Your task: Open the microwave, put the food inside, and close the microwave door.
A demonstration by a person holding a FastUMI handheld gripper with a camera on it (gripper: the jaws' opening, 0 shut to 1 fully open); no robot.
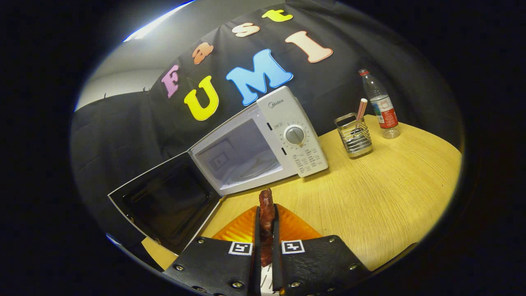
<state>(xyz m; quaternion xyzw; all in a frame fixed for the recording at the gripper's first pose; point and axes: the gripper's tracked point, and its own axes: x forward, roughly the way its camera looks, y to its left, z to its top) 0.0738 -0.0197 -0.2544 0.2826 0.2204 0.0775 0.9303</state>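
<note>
A strip of reddish-brown meat stands upright, pinched between my two fingers; my gripper is shut on it. Under the fingers lies an orange plate on the wooden table. Beyond the fingers stands the white microwave, its door swung wide open to the left. The cavity shows a glass turntable inside. The dial sits on the panel at the right of the cavity.
A wire-mesh holder with a striped straw stands to the right of the microwave. A plastic water bottle stands behind it near the table's far edge. The open door juts out over the table's left side.
</note>
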